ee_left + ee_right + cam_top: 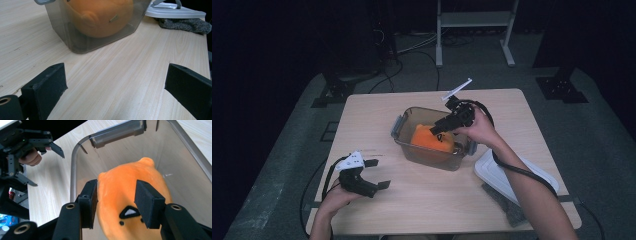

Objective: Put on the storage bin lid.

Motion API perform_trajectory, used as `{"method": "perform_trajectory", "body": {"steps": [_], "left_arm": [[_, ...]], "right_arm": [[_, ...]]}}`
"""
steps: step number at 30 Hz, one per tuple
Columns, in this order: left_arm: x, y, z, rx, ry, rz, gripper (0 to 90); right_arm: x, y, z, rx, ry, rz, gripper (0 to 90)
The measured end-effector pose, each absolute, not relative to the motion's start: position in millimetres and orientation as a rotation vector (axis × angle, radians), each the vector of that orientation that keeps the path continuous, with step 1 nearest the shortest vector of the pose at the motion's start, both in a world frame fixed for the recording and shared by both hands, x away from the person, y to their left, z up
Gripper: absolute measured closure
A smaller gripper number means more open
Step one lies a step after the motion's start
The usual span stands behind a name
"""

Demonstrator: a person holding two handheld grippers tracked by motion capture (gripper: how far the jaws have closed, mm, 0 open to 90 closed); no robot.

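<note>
Orange plush toy (130, 192) lies inside the clear plastic container (404, 127), which stands near the middle of the tabletop (372, 107), and the right hand-held gripper (116, 202) reaches down into that container from its far right side. In the right gripper view the two black jaws stand on either side of the toy's rounded body, the left pad right at its flank and the right pad in front of its other side; whether either pad presses on the plush I cannot tell, and the toy rests low in the container rather than hanging from the jaws. In the high view the right hand-held gripper (443, 128) tilts down over the toy (432, 138) with the person's hand behind it. The toy is soft and bright orange, with a smooth fuzzy surface, a small rounded bump at its far end and, near the jaws, a dark triangular patch with a white centre and two small dark dots. Seen through the smoky container wall in the left gripper view, the toy (100, 17) bulges round against the side. The left hand-held gripper (116, 87) rests low over bare tabletop, well apart from the container, its jaws spread wide with nothing between them. A white lid (507, 175) lies to the right of the container, over a grey cloth (507, 207).
</note>
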State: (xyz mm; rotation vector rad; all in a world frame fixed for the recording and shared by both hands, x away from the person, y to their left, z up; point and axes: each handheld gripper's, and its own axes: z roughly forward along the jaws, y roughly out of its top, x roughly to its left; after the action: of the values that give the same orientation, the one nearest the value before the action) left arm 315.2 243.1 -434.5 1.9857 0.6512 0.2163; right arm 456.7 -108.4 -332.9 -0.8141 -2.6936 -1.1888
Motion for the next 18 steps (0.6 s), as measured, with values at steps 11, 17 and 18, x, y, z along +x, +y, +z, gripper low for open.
{"method": "perform_trajectory", "body": {"steps": [11, 17, 18], "left_arm": [[315, 243, -435, 1.995, 0.648, 0.219, 3.1], [316, 243, -436, 1.997, 0.655, 0.217, 3.1], [316, 243, -436, 1.998, 0.654, 0.218, 3.1]], "right_arm": [[439, -139, -321, -0.834, -2.691, -1.249, 50.0], [424, -163, -314, -0.847, -2.699, -1.297, 48.0], [422, -167, -314, -0.849, -2.697, -1.304, 47.7]]}}
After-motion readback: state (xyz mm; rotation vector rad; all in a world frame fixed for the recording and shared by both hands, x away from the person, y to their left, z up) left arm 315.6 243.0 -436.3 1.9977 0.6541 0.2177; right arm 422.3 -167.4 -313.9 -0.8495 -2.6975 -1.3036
